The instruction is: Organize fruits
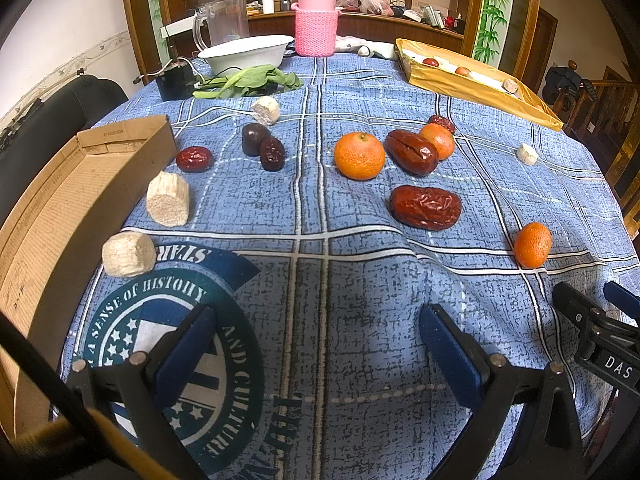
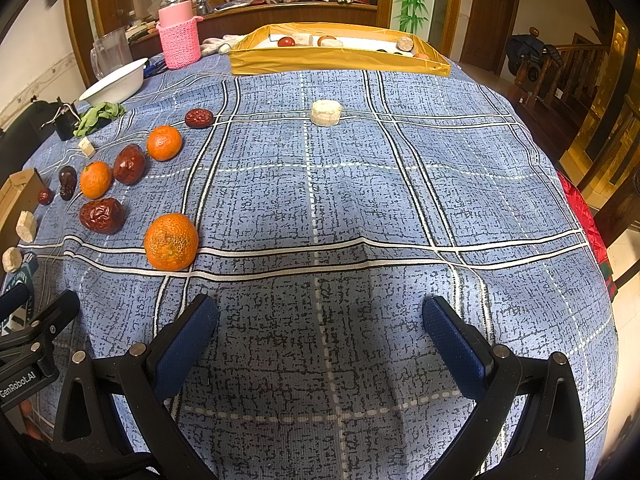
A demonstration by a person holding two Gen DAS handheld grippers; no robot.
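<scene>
Oranges, red dates and pale cut chunks lie scattered on a blue checked tablecloth (image 1: pixel 360 280). In the left wrist view a big orange (image 1: pixel 359 155) sits mid-table, a large date (image 1: pixel 425 206) lies in front of it, and a small orange (image 1: pixel 532 245) is at the right. My left gripper (image 1: pixel 316 344) is open and empty above the cloth. My right gripper (image 2: pixel 320 336) is open and empty; the nearest orange (image 2: pixel 171 241) lies ahead on its left. A yellow tray (image 2: pixel 340 60) with a few pieces stands at the far edge.
A cardboard box (image 1: pixel 60 200) stands at the left edge with pale chunks (image 1: pixel 168 198) beside it. A white bowl (image 1: pixel 246 54), green leaves (image 1: pixel 252 80), a pink-sleeved jar (image 1: pixel 316 28) and a clear jug (image 1: pixel 224 22) stand at the back. A pale chunk (image 2: pixel 326 112) lies mid-table.
</scene>
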